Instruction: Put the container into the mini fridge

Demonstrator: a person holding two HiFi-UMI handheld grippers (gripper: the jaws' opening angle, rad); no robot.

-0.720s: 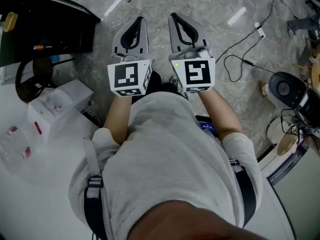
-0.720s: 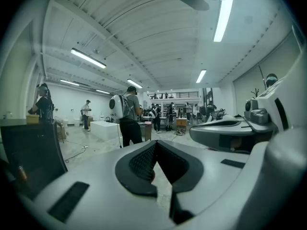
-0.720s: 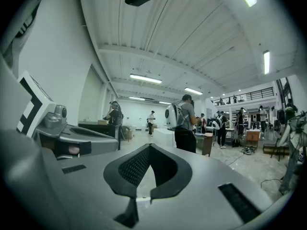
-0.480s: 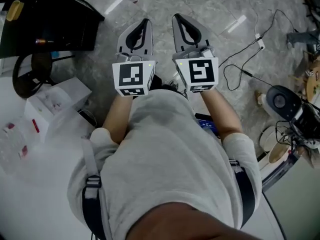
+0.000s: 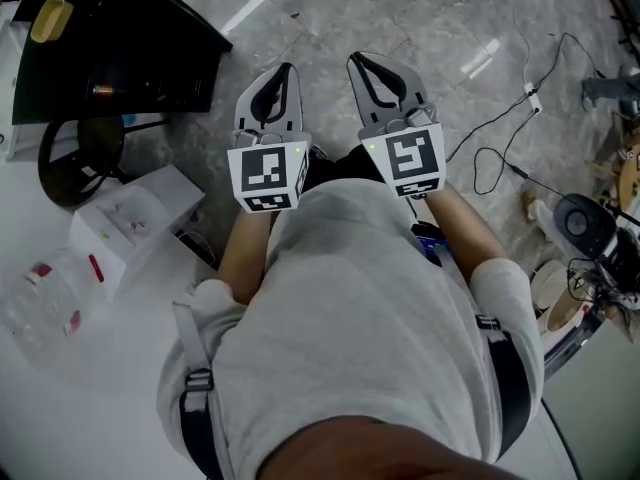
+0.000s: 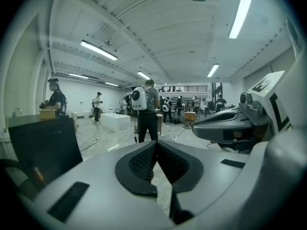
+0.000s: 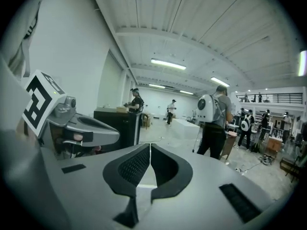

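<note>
On the white table [image 5: 60,388] at the left lies a clear container [image 5: 45,303], just beside a white box [image 5: 135,218]. Far left stands a black box [image 5: 120,53]. I think it is the fridge, but I cannot tell if its door is open. Both grippers point out over the floor in the middle, well apart from the container. The left gripper [image 5: 272,88] is closed tight and holds nothing. The right gripper [image 5: 378,78] is closed too, with nothing in it.

Closed jaws cannot take the container. If they do not open first, they could bump it and push it away. It is see-through and hard to spot, so a gripper could grab the white box by mistake. Wires [image 5: 500,158] lie on the floor at the right, and a foot could catch in them.
</note>
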